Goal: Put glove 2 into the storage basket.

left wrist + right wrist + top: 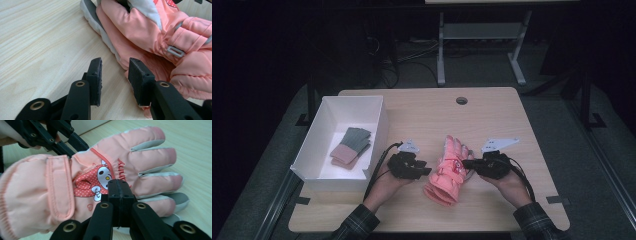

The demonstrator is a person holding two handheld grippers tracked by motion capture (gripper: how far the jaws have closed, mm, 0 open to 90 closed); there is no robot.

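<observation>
A pink padded glove (448, 172) with a cartoon patch lies mid-table, fingers pointing away from me. It appears to rest on a second glove, whose grey-white edge (93, 13) shows beneath it. My left gripper (428, 171) is at the glove's left side by the cuff. Its jaws stand open just over the wood, the right pad (137, 72) against the pink fabric (150, 35). My right gripper (466, 162) is at the glove's right edge. Its jaws (120, 184) are pressed together in front of the glove's back (100, 165), with nothing visible between them.
A white open box (327, 120) stands at the table's left and holds a grey and pink knitted pair (352, 146). The wooden table (422, 112) has a cable hole (461, 100) near its far edge. A table frame (482, 35) stands on the floor beyond.
</observation>
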